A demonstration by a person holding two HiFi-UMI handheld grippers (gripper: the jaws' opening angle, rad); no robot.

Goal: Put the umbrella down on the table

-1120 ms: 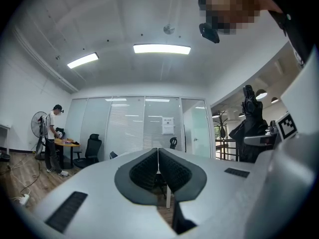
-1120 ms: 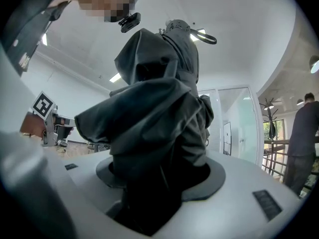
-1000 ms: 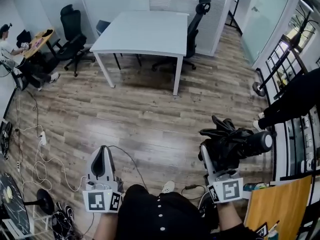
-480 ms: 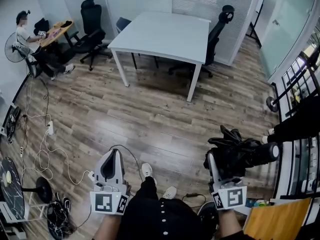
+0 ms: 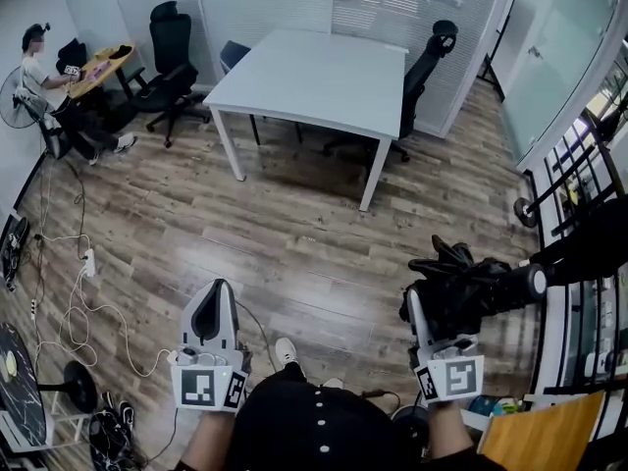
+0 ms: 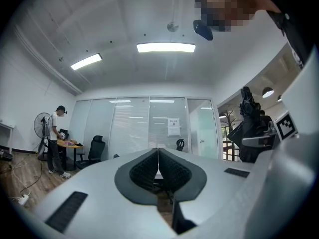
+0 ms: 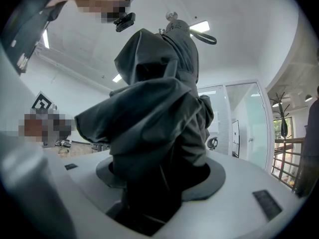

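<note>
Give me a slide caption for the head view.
Right gripper shut on a folded black umbrella, left gripper shut and empty, white table ahead.

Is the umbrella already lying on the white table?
No, the folded black umbrella sits clamped in the right gripper, well short of the white table across the floor.

Your umbrella (image 5: 469,285) is black woven cloth, creased and folded, with a faint sheen along its folds. Your left gripper (image 5: 212,297) and right gripper (image 5: 439,307) have smooth, matt, light-grey plastic shells. The left gripper's pads (image 6: 144,171) are dark, ribbed and look like rubber. The table (image 5: 314,67) has a smooth, matt white top. The floor (image 5: 294,234) is grey-brown wood-grain planking with a low gloss.
</note>
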